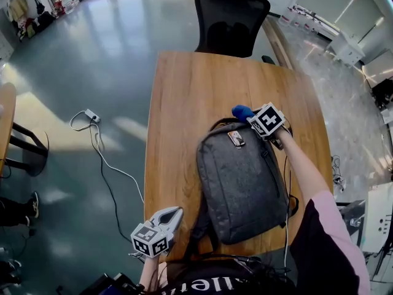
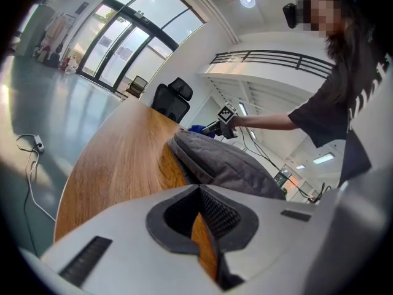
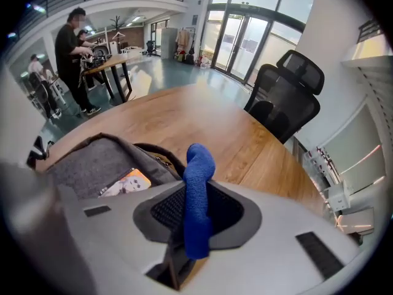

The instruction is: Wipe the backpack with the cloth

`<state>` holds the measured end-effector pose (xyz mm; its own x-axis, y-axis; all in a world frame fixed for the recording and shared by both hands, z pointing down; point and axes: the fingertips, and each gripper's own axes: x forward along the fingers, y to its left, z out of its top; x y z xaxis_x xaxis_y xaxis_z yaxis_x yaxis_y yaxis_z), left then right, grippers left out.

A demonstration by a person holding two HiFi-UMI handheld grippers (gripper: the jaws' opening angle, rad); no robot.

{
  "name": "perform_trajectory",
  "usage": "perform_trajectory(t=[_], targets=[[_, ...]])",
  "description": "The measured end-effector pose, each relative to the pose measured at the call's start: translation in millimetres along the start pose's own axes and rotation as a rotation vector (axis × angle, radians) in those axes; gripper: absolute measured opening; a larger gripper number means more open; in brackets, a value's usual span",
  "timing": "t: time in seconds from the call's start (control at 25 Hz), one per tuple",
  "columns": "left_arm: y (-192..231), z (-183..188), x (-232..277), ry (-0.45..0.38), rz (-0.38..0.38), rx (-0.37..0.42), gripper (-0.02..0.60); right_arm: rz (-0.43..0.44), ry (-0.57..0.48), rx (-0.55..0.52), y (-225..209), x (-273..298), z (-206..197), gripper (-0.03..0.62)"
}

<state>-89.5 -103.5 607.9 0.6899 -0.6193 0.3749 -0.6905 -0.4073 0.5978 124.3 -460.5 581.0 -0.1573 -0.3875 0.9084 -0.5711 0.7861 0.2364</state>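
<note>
Jaws of right gripper pinching blue cloth by backpack, left gripper closed empty, chair beyond table

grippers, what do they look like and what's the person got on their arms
The left gripper and right gripper are pale grey plastic wedges, each carrying a white cube printed with black square markers. The jaws have dark grey mesh-textured pads around a rounded hollow. A thin pale cable trails beside the right arm. The person wears a black top with a pink short sleeve.
</note>
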Motion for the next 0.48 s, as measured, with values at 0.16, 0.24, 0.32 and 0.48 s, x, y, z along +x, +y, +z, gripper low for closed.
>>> perform_trajectory(t=[0.16, 0.24, 0.32, 0.48], targets=[[-1.9, 0.2, -3.4, -0.006, -0.002, 0.0, 0.0, 0.024, -0.032, -0.02, 20.9, -0.2, 22.4, 0.095], [-3.0, 0.3, -6.1, -0.017, 0.0, -0.008, 0.0, 0.053, -0.054, -0.027, 36.4, -0.3, 34.5, 0.095], [-3.6, 0.5, -9.2, -0.035, 0.002, -0.025, 0.0, 0.093, -0.078, -0.038, 55.2, -1.4, 46.0, 0.095], [-0.5, 0.9, -14.2, -0.055, 0.018, -0.028, 0.0, 0.165, -0.115, -0.08, 93.9, -4.8, 65.3, 0.095]])
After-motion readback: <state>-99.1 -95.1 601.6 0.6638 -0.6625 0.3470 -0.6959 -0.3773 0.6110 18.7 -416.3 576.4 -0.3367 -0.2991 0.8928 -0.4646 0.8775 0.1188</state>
